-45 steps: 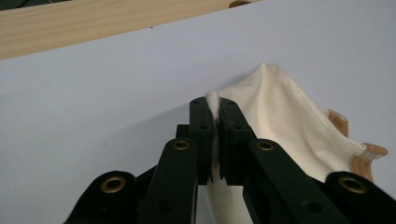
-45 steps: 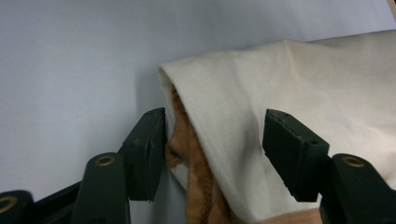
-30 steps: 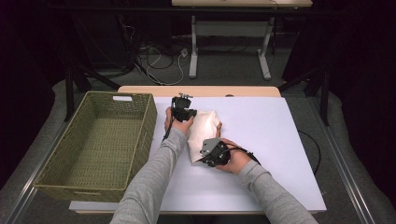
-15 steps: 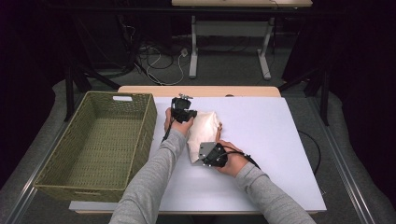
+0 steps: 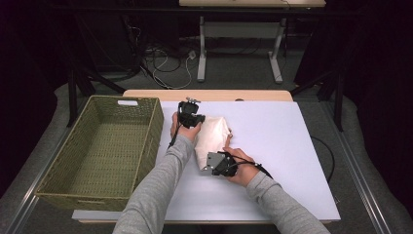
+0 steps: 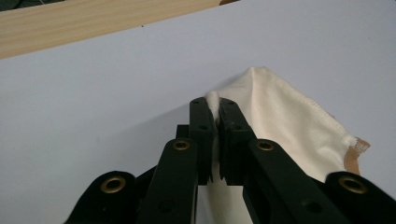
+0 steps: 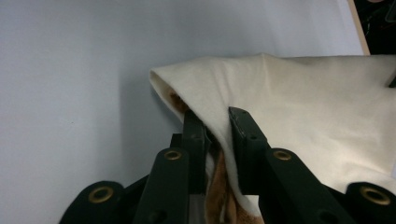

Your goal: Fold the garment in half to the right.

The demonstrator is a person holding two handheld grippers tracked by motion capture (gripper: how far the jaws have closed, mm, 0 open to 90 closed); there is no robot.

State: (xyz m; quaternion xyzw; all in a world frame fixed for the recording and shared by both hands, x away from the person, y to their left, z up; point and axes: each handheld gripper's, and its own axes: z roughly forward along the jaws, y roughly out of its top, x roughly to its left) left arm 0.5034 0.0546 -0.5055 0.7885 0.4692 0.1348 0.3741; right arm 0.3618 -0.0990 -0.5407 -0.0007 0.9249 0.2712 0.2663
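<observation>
Cream cloth bag stayed pinched in my left gripper; my right gripper, just closing on its open edge, needed a deeper bite.

Dim room, grey floor, tangled cables, white desk legs beyond.

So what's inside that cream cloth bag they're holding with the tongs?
At the open edge of the cream cloth bag, by the right tongs, a strip of brownish material peeks out. The cloth covers the rest, so what it is stays hidden.
</observation>
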